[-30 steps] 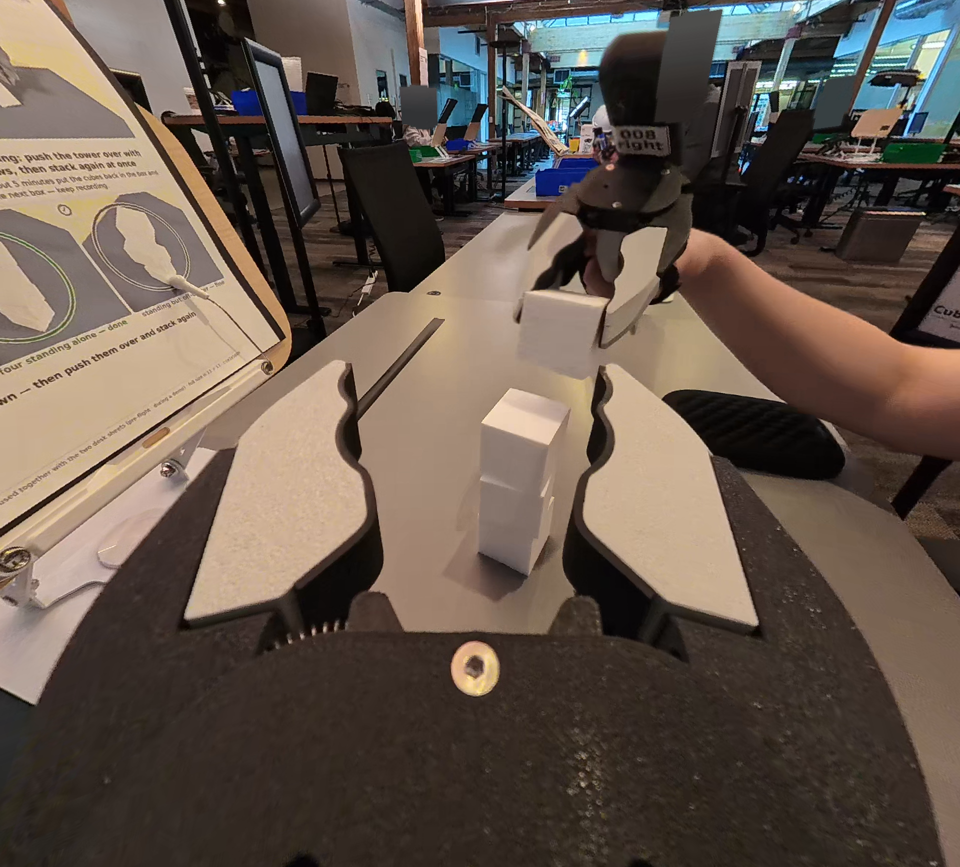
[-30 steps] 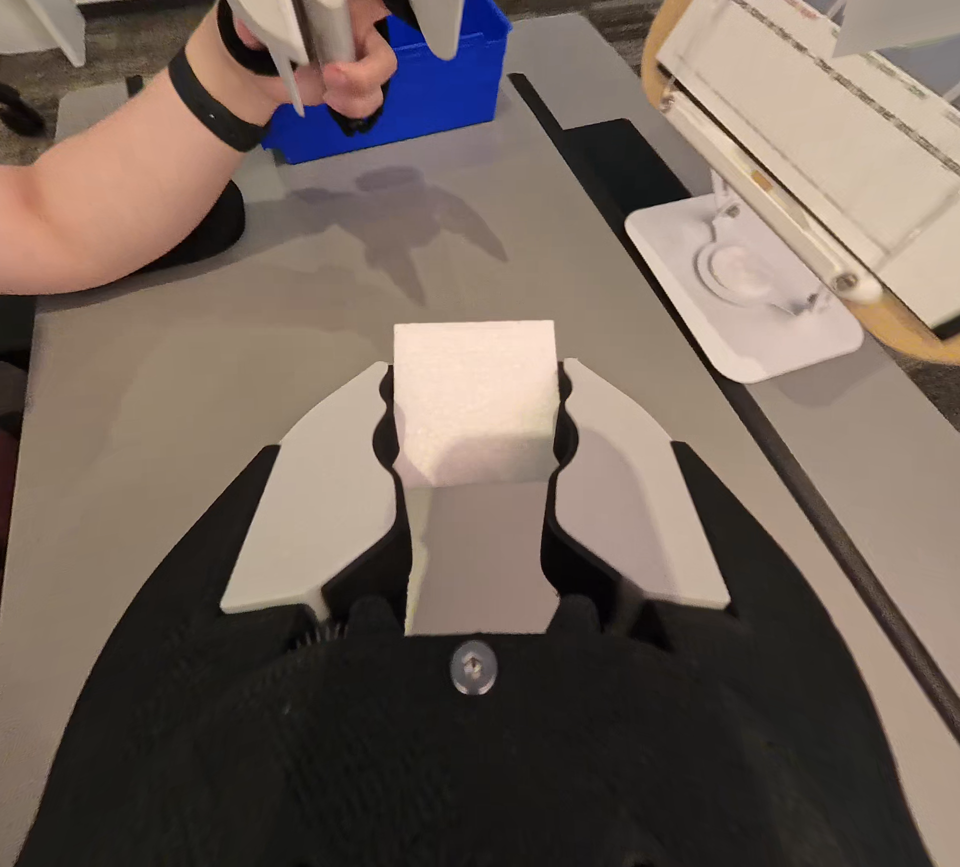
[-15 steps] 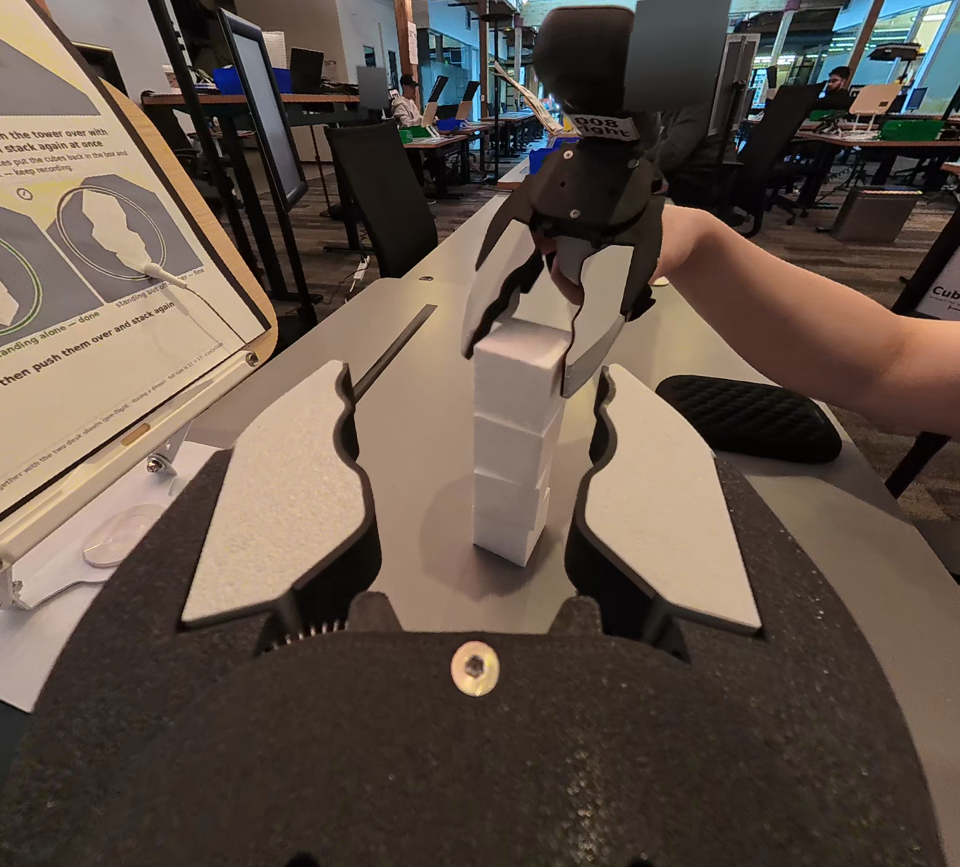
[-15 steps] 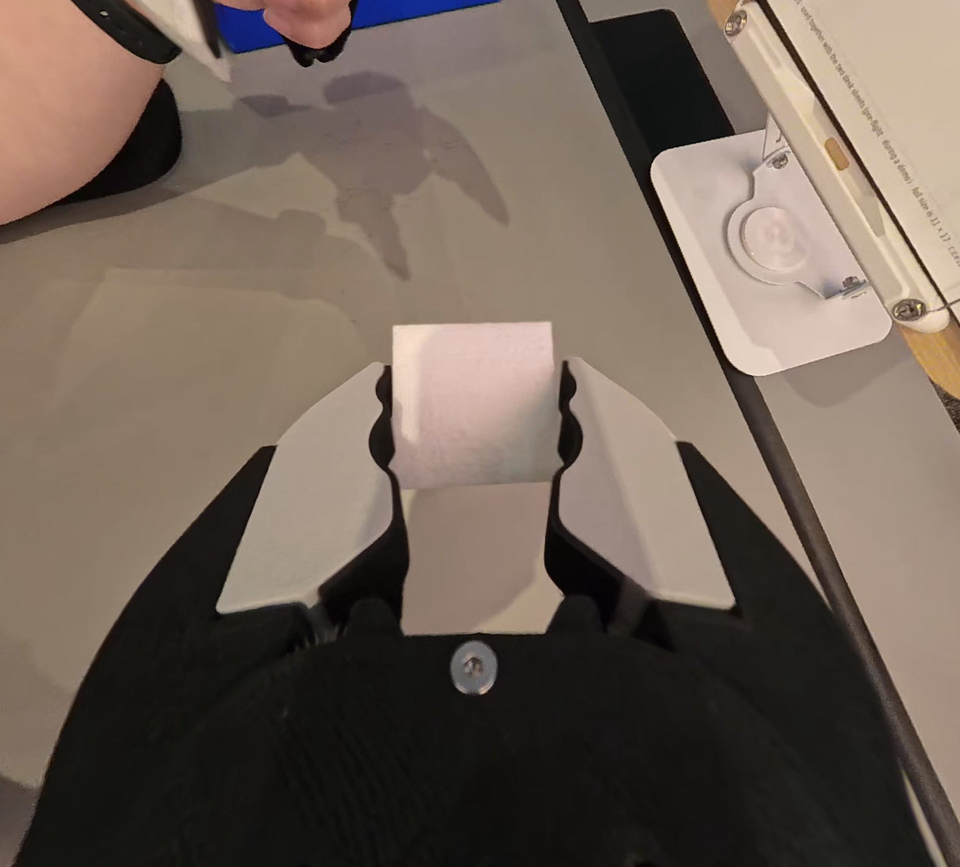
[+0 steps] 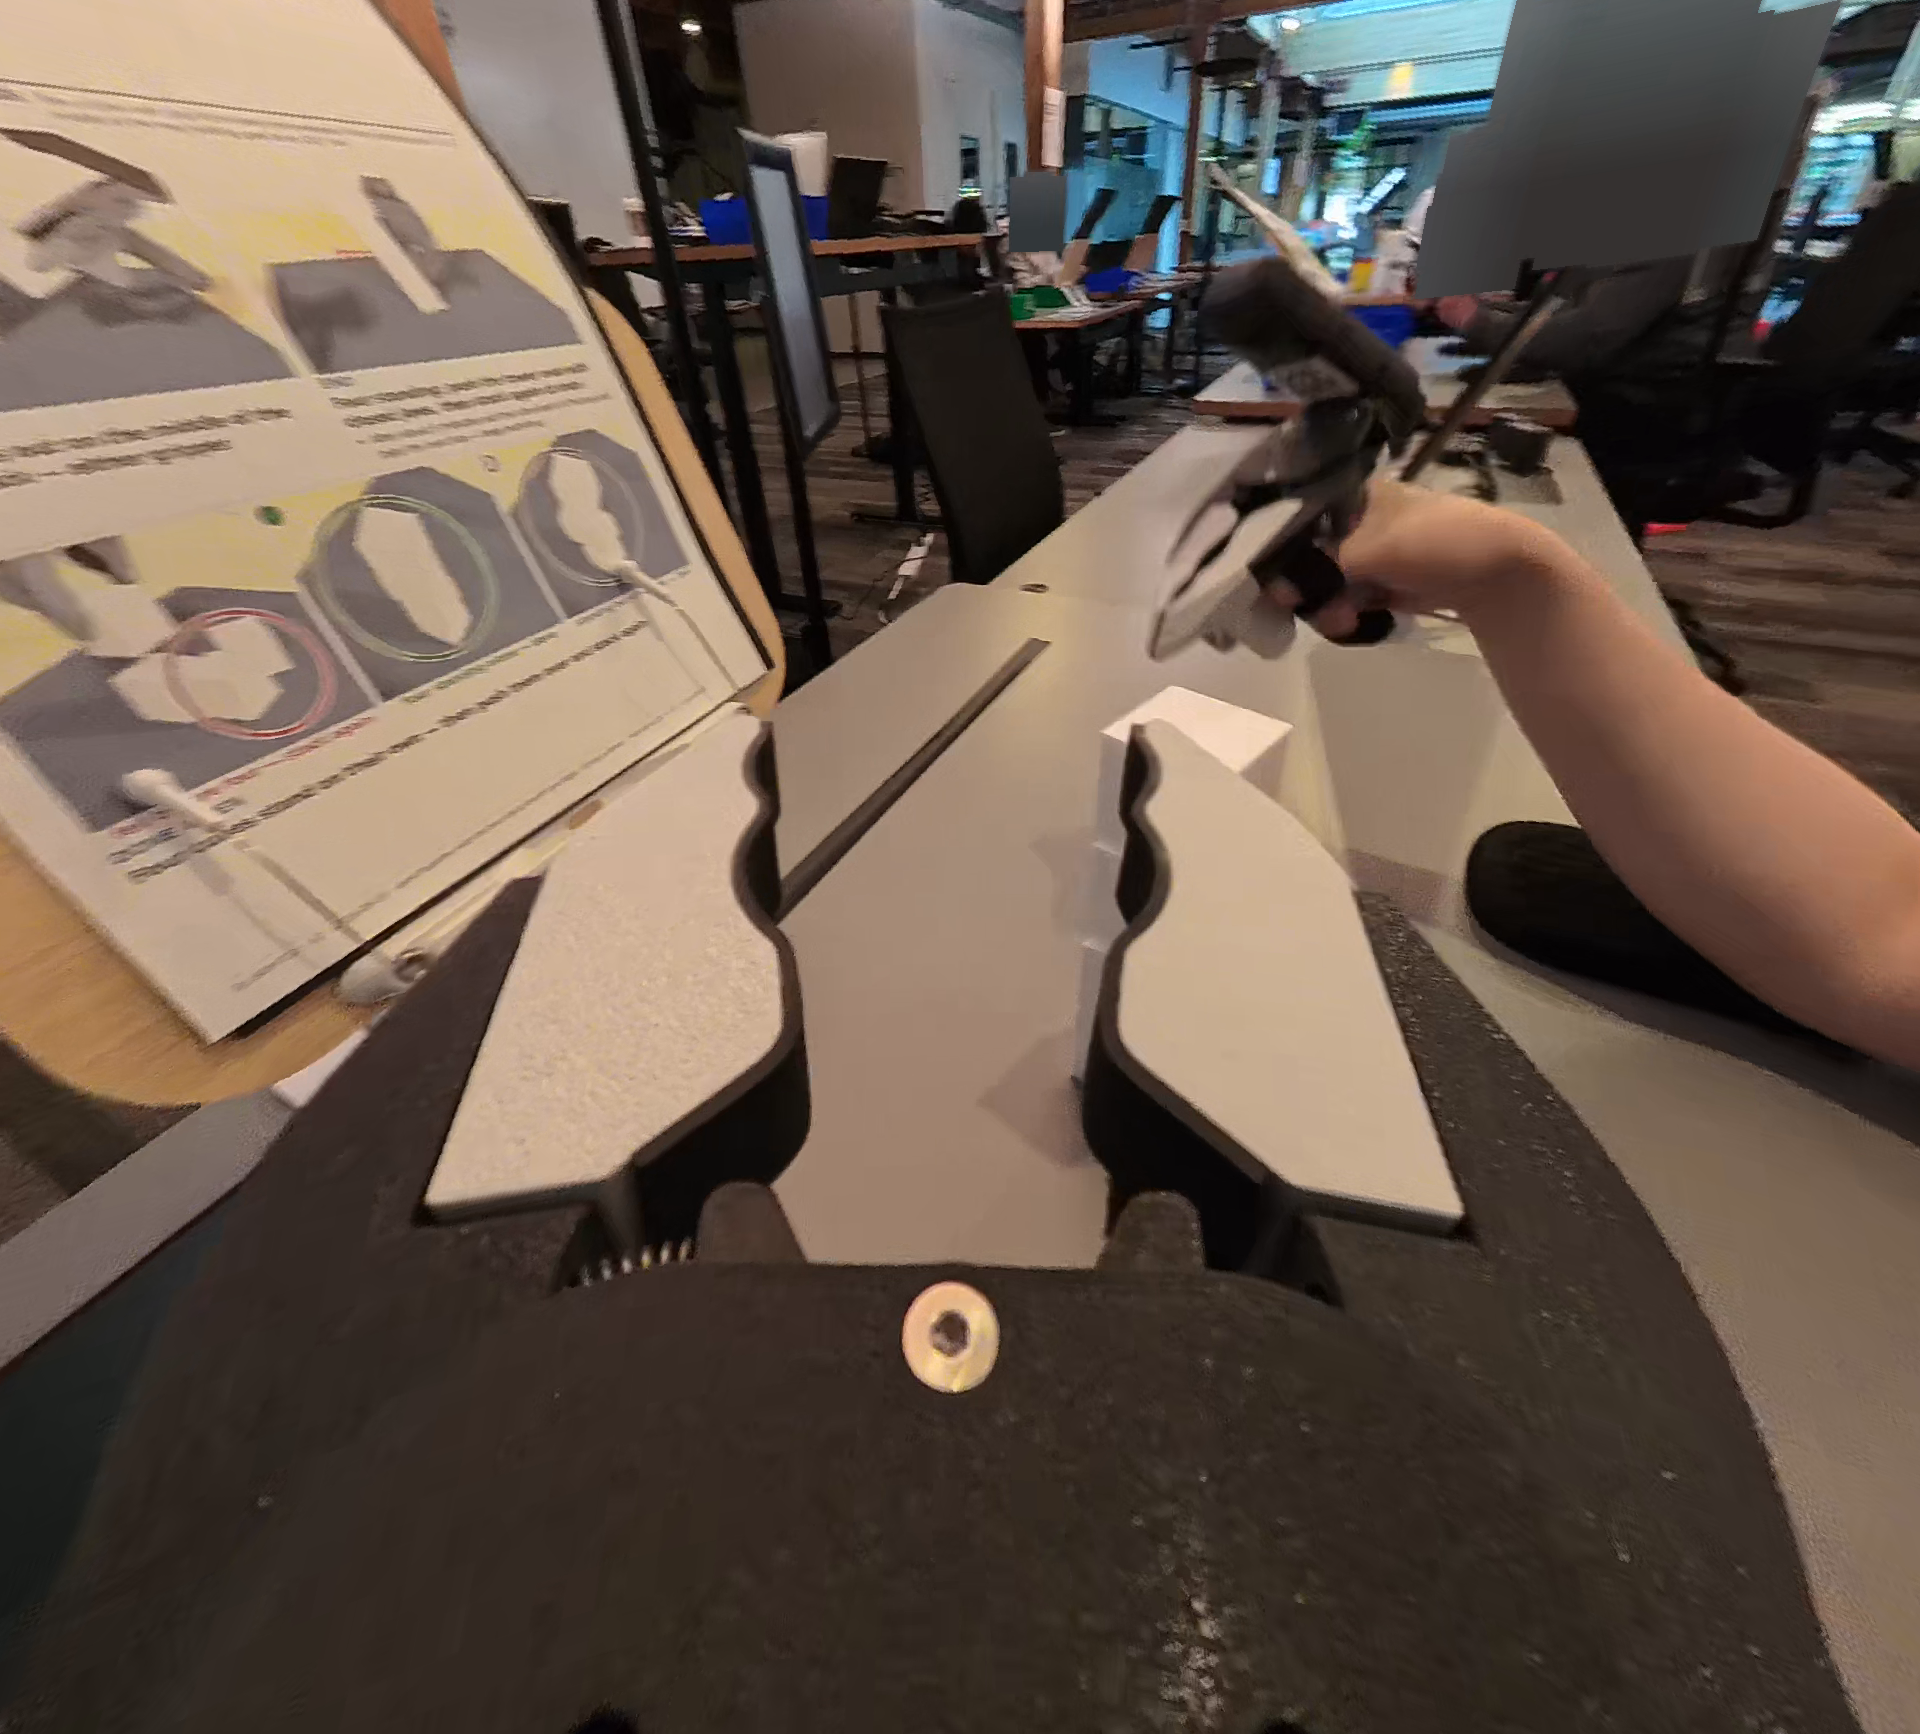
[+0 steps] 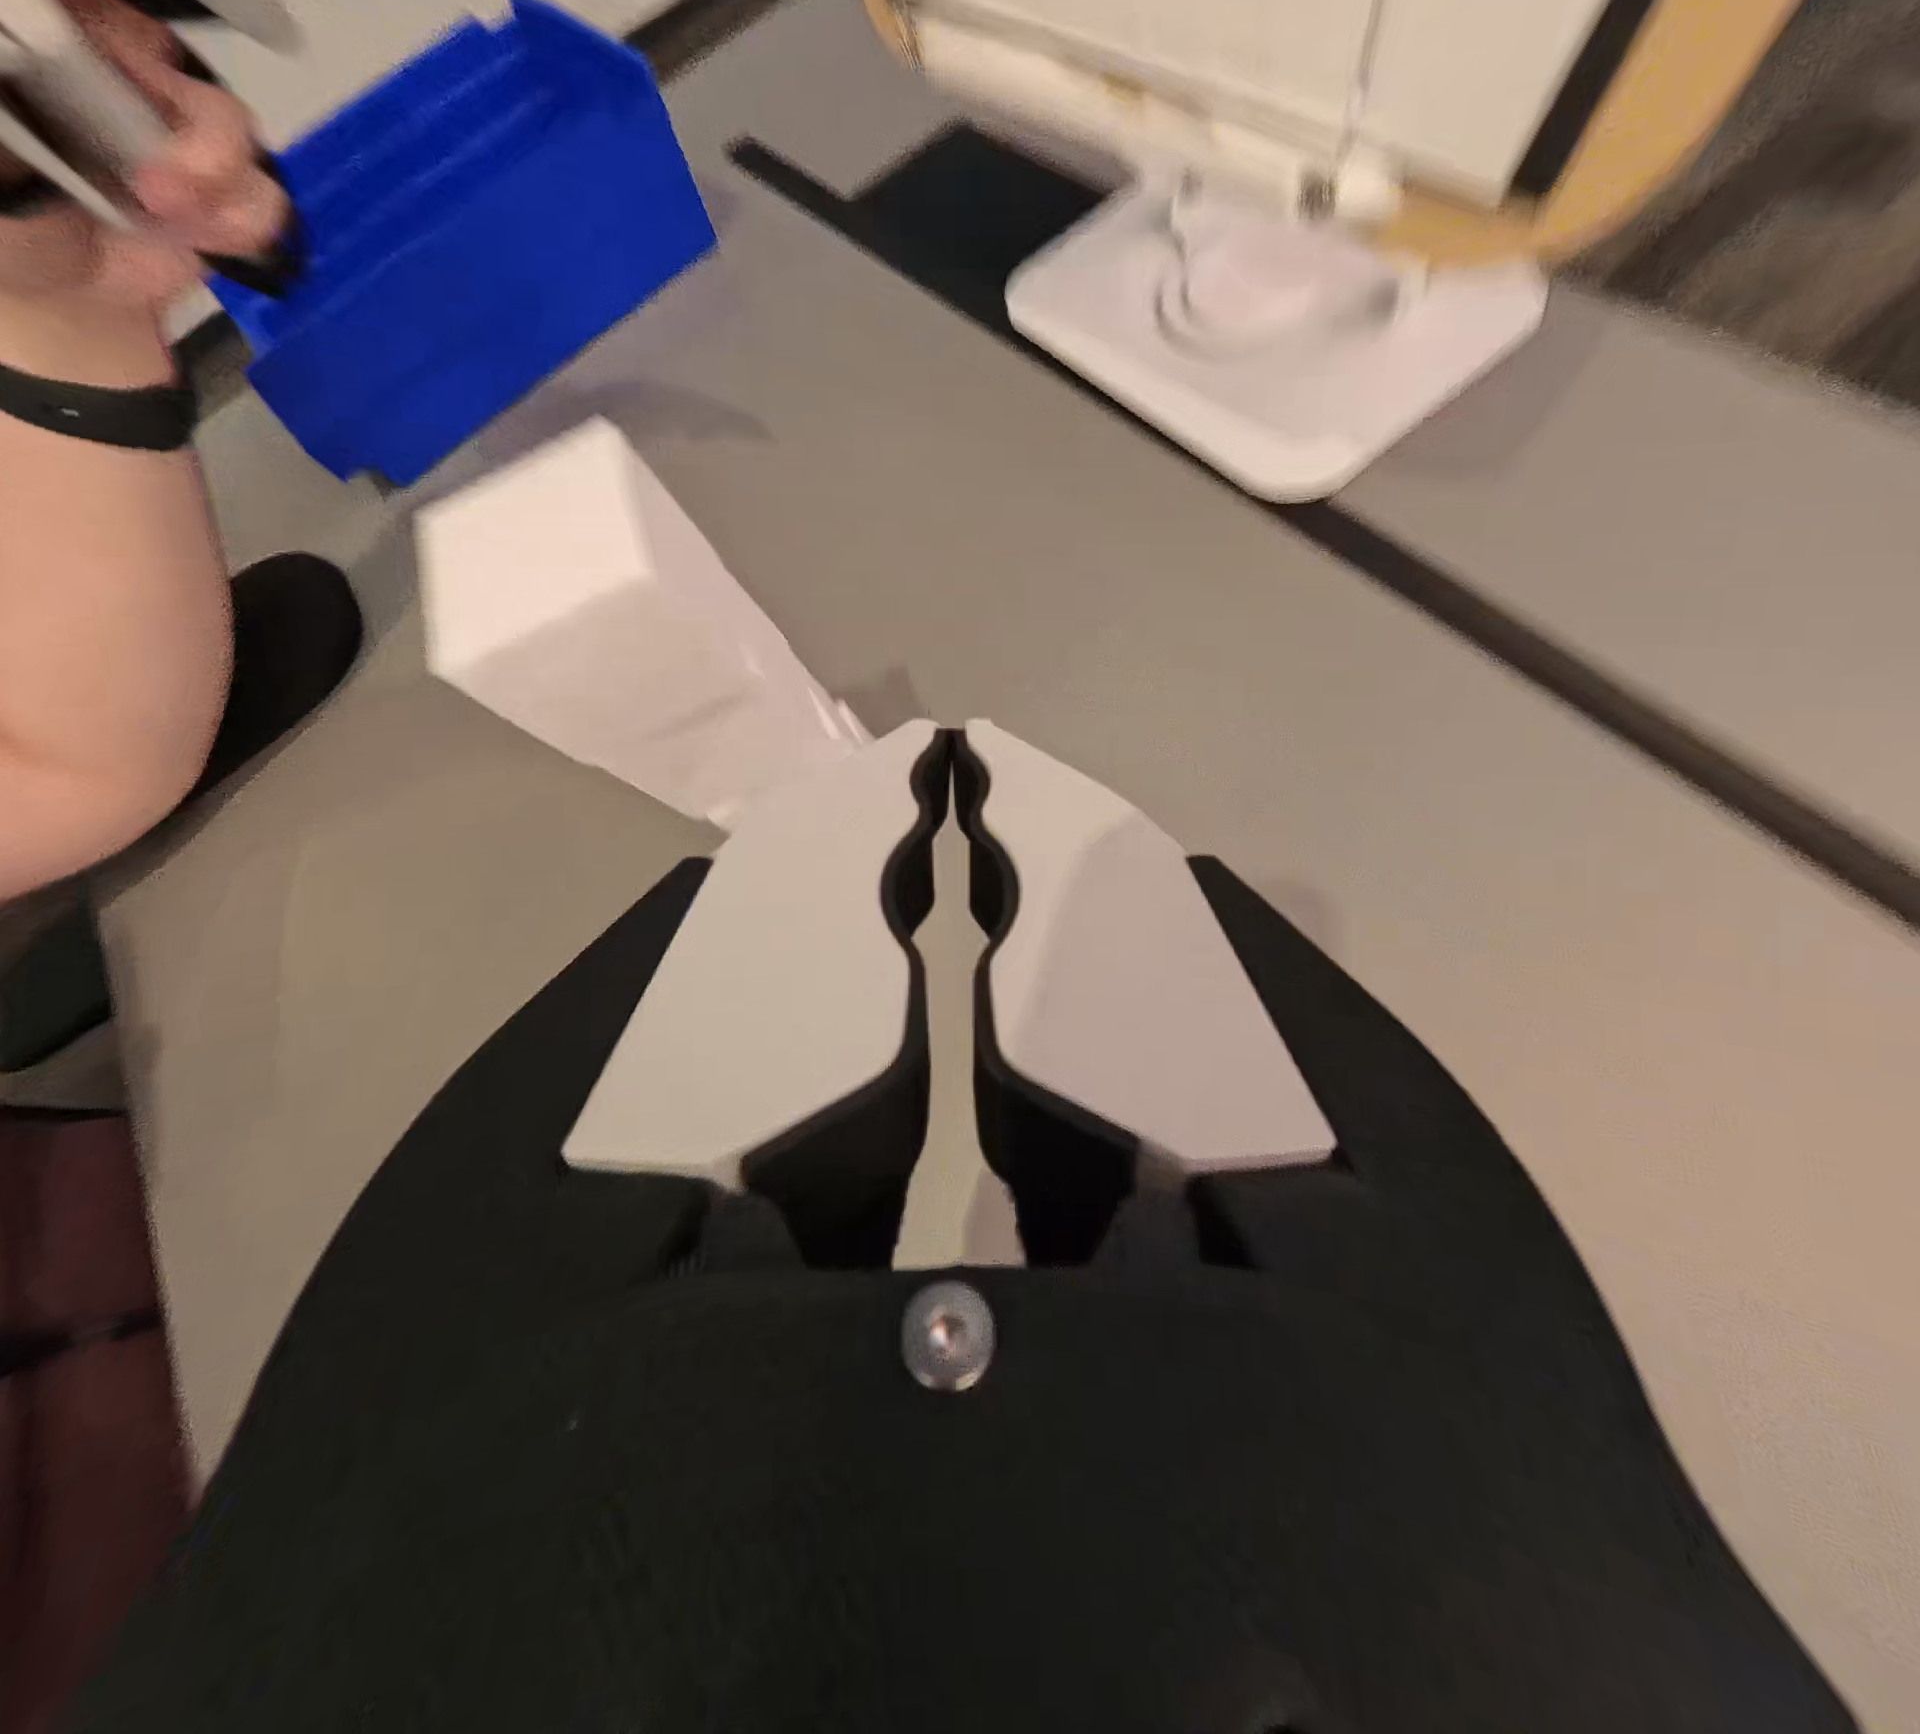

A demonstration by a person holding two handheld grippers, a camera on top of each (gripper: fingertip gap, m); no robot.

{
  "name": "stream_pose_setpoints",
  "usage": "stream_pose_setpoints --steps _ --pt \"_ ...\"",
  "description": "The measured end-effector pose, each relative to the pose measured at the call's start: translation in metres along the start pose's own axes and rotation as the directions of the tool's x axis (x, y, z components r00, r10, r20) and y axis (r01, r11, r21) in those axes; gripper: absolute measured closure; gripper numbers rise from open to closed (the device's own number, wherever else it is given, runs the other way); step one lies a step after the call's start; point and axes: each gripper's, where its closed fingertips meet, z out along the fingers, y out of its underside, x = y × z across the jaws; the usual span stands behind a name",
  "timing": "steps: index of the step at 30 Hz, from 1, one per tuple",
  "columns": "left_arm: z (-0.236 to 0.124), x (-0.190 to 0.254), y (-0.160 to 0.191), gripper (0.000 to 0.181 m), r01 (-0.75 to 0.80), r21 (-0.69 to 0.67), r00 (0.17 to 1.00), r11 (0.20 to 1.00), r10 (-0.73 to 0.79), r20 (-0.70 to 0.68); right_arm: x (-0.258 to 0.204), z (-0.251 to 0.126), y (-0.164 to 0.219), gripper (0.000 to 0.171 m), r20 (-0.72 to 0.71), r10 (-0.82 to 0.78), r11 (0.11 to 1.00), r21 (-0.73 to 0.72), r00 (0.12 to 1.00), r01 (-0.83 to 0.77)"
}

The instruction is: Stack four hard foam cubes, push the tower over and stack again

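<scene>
The tower (image 5: 1195, 749) is standing on the table (image 5: 935, 957), tucked just behind the left claw's (image 5: 945, 863) right finger (image 5: 1247, 988), so from the left wrist view only its top cube and a thin edge of the lower ones are showing. That left claw is hanging wide apart and empty, likely parked there to keep clear of the stack. Up ahead and to the right, the right claw (image 5: 1216, 604) is hovering above the tower top, not touching it. The right wrist view is giving what the left cannot: the right claw (image 6: 951, 734) is pinched together on nothing, fingertips almost meeting, with the tower (image 6: 623, 624) rising just ahead and to the left. Pinched like that it is making a blunt prod, so my read is the push-over is coming next. This view is also catching a blue bin (image 6: 468, 230) farther ahead to the left, and the white stand base (image 6: 1278, 344) ahead to the right.
</scene>
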Motion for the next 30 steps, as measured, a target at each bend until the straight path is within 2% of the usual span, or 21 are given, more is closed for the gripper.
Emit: stream_pose_setpoints --steps 2,4,6,8,11,14,16,20,23,27,30 --pt "-0.008 -0.009 -0.007 0.139 0.025 0.020 0.998 0.999 -0.026 0.057 0.028 0.009 0.036 0.170 -0.100 0.113 0.977 -0.170 0.989 -0.129" --pt "-0.017 -0.012 -0.016 0.151 0.072 0.057 0.995 0.996 -0.076 0.072 0.054 0.011 0.071 0.170 -0.248 0.121 0.928 -0.316 0.961 -0.198" --pt "-0.026 -0.011 -0.028 0.161 0.135 0.120 0.988 0.984 -0.142 0.054 0.065 0.009 0.099 0.170 -0.328 0.137 0.864 -0.422 0.935 -0.275" --pt "-0.032 -0.008 -0.039 0.172 0.182 0.188 0.983 0.965 -0.184 -0.007 0.072 0.006 0.115 0.170 -0.393 0.178 0.814 -0.456 0.902 -0.359" --pt "-0.037 -0.020 -0.026 0.181 0.222 0.102 0.974 0.970 -0.225 0.024 0.076 0.002 0.127 0.171 -0.460 0.215 0.765 -0.469 0.862 -0.441" --pt "-0.056 -0.041 0.011 0.181 0.176 -0.035 0.967 0.984 -0.166 0.196 0.071 0.005 0.124 0.171 -0.475 0.232 0.759 -0.457 0.849 -0.464" --pt "-0.072 -0.058 0.019 0.181 0.164 -0.023 0.945 0.986 -0.150 0.291 0.066 0.008 0.120 0.171 -0.482 0.235 0.760 -0.450 0.844 -0.468" --pt "-0.086 -0.060 0.007 0.181 0.250 0.009 0.942 0.968 -0.245 0.229 0.046 0.021 0.112 0.171 -0.478 0.223 0.759 -0.462 0.850 -0.459" --pt "-0.099 -0.065 -0.004 0.181 0.221 0.041 0.930 0.974 -0.223 0.291 0.027 0.042 0.101 0.171 -0.483 0.193 0.766 -0.469 0.854 -0.439" --pt "-0.102 -0.060 -0.006 0.181 0.203 0.015 0.936 0.979 -0.198 0.292 -0.029 0.097 0.078 0.171 -0.316 0.125 0.820 -0.501 0.941 -0.277" --pt "-0.096 -0.057 -0.005 0.181 0.210 0.010 0.937 0.978 -0.204 0.285 -0.071 0.121 0.050 0.170 -0.189 0.071 0.887 -0.438 0.979 -0.149"
